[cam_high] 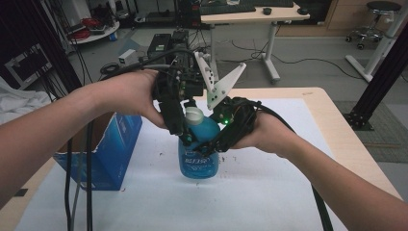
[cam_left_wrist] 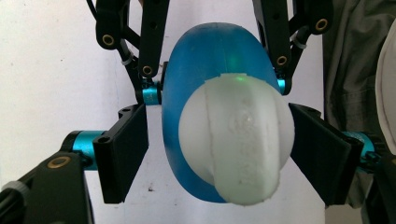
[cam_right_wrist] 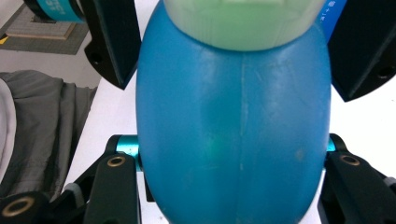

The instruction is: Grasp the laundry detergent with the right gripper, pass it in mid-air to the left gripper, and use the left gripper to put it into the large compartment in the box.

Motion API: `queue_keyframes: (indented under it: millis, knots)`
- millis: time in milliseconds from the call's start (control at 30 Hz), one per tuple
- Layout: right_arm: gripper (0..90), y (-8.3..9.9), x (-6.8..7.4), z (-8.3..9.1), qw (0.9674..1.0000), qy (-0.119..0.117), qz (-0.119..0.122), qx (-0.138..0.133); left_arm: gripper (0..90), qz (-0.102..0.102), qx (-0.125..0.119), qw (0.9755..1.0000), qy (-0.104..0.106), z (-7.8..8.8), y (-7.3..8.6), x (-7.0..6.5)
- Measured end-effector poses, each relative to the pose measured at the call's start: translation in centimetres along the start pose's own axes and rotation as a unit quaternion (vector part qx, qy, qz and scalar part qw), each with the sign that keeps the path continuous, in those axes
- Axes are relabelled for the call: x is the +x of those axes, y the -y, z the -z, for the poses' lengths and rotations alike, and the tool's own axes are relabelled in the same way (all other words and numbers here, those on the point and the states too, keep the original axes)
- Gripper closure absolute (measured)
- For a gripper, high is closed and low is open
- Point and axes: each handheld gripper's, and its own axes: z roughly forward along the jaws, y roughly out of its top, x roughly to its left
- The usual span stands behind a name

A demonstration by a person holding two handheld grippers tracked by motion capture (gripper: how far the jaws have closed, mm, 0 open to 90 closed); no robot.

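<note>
Two hand-held grippers on blue plastic bottle (cam_high: 198, 154) w/ white cap (cam_left_wrist: 237, 140) | right hand-held gripper (cam_high: 211, 142) clamps body | left hand-held gripper (cam_high: 185, 130) straddles cap (pads apart, not gripping) | white worktop (cam_high: 260, 192)

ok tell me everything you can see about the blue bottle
The blue bottle is translucent plastic with a rounded oval body, a printed label on its front and a white ribbed cap. It stands upright on the white table cover, beside a blue carton. The right gripper clamps its body; the left gripper straddles the cap from above, its pads not clearly pressing.
</note>
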Motion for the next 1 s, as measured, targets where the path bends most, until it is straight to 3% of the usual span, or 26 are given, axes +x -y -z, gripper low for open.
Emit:
queue_keyframes:
  millis: [1000]
  knots:
    - [45.1, -0.01, -0.05, 0.18, 1.0000, 0.003, -0.005, -0.001, 35.0, 0.002, 0.010, 0.9999, -0.005, -0.44, -0.11, -0.13]
